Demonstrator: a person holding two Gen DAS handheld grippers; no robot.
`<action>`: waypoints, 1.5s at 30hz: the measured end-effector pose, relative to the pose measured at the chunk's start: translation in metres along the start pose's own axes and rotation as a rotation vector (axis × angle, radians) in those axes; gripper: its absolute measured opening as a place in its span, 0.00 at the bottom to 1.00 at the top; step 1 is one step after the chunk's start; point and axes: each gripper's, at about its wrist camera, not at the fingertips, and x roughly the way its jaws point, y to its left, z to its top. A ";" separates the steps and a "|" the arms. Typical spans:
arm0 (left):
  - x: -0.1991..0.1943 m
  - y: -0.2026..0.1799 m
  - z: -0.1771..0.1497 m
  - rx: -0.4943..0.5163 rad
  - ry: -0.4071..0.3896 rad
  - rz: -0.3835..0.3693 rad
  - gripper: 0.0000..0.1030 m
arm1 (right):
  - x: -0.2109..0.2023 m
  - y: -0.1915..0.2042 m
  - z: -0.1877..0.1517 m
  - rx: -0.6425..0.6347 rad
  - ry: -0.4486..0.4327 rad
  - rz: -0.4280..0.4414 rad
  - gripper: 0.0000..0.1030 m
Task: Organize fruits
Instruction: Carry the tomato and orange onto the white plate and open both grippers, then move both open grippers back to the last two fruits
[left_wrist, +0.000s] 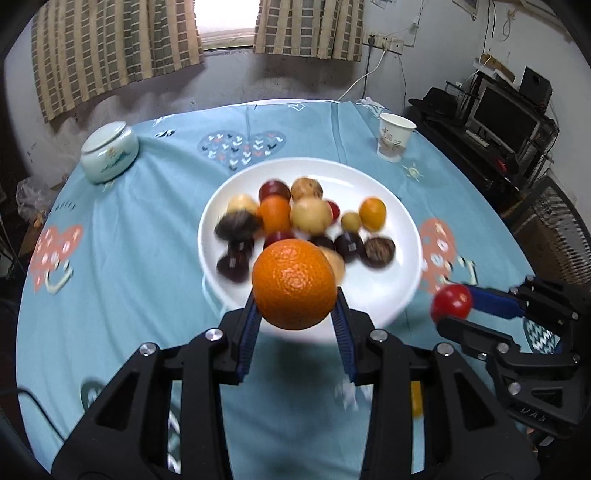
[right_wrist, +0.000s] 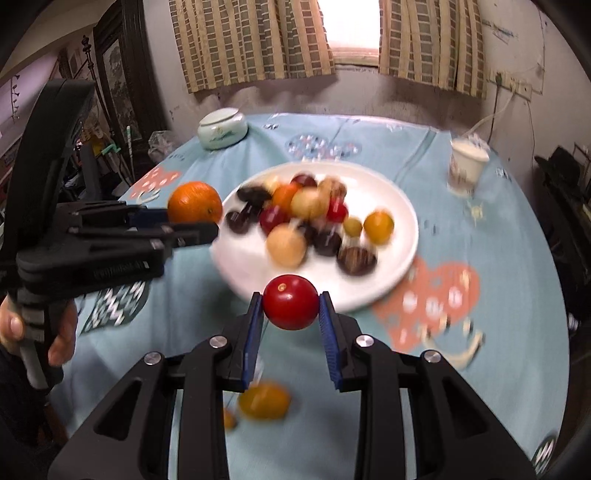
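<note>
Plate (left_wrist: 399, 206), white and round, in the middle of a table under a light blue cloth (left_wrist: 147, 229) printed with hearts. Heaped on it: small fruits (left_wrist: 310, 214), dark red, near-black, pale tan, orange and yellow, blurred and touching one another, mostly toward the left and centre. Bare white rim on the right and near sides. Far left on the cloth, a pale green lidded jar (left_wrist: 109, 151), closed, contents hidden. Far right, a paper cup (left_wrist: 394, 136), upright; cannot tell what is inside. Near edge, off the plate: a yellow fruit (right_wrist: 263, 400) lying on the cloth. Left gripper (left_wrist: 295, 302) pinching an orange (left_wrist: 293, 283), raised above the near rim. Right gripper (right_wrist: 291, 303) pinching a small red tomato (right_wrist: 291, 302), likewise clear of the cloth, near the plate's near right rim. Hand (right_wrist: 55, 332) wrapped round the left gripper's handle.
</note>
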 end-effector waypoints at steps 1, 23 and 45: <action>0.007 -0.001 0.006 0.007 0.006 0.000 0.37 | 0.007 -0.002 0.009 -0.008 -0.002 -0.012 0.30; 0.042 0.010 0.053 0.036 -0.019 0.035 0.80 | 0.076 -0.012 0.042 -0.152 -0.059 -0.213 0.87; -0.023 0.002 -0.025 -0.066 -0.049 -0.016 0.93 | 0.001 0.011 -0.012 -0.092 -0.015 -0.132 0.89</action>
